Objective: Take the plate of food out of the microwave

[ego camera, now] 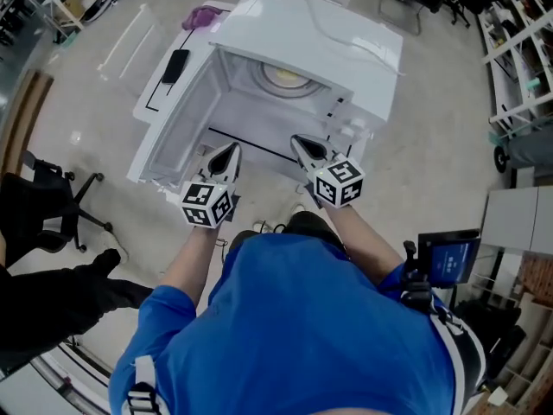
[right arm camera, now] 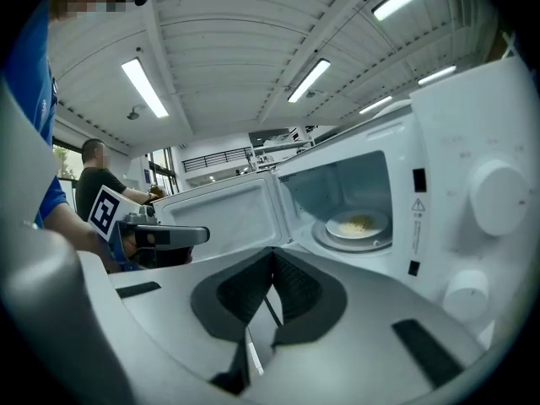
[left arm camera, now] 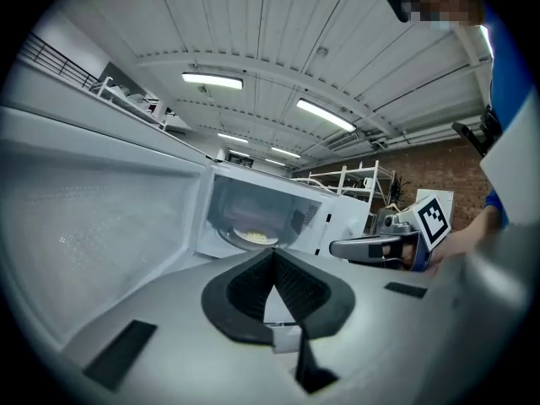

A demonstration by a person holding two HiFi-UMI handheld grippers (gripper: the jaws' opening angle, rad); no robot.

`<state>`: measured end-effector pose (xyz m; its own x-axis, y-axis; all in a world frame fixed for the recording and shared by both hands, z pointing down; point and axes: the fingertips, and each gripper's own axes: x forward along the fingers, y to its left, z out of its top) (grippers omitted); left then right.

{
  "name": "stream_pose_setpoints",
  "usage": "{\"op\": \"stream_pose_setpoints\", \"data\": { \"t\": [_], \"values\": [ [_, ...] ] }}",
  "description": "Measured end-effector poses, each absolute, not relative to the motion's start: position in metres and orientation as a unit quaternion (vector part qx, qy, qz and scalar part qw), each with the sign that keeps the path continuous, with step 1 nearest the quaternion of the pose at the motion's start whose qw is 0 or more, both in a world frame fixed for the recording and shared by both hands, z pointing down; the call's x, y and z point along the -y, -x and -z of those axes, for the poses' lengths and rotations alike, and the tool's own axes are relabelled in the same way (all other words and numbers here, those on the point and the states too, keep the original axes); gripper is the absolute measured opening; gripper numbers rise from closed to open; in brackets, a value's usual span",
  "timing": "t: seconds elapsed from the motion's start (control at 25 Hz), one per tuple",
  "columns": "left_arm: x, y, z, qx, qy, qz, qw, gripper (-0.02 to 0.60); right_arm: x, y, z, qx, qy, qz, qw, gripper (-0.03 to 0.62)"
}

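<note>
A white microwave (ego camera: 346,33) stands with its door (ego camera: 177,128) swung open to the left. Inside, on the turntable, sits a pale plate of yellowish food (ego camera: 288,78), which also shows in the left gripper view (left arm camera: 256,237) and the right gripper view (right arm camera: 359,224). Both grippers hover side by side just in front of the cavity, short of the plate. My left gripper (ego camera: 226,156) (left arm camera: 272,253) is shut and empty. My right gripper (ego camera: 301,143) (right arm camera: 272,251) is shut too, with nothing in it. Both point toward the opening.
The microwave rests on a white table (ego camera: 151,102) that carries a black flat device (ego camera: 174,66) and a purple item (ego camera: 204,15). A black office chair (ego camera: 52,206) and a person in black (ego camera: 52,301) are at the left. A tablet screen (ego camera: 448,258) is at the right.
</note>
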<state>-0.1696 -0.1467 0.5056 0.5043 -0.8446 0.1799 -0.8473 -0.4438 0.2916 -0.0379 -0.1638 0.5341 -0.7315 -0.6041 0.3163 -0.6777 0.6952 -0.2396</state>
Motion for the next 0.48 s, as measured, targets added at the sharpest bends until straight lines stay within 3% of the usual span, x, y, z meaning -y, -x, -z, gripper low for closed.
{"op": "stream_pose_setpoints", "data": {
  "t": [0.48],
  "values": [
    [0.199,0.126,-0.514,0.445,-0.882,-0.067,0.139,0.009,0.192,0.032,-0.543,0.906,-0.37,-0.174,0.11,-0.005]
  ]
}}
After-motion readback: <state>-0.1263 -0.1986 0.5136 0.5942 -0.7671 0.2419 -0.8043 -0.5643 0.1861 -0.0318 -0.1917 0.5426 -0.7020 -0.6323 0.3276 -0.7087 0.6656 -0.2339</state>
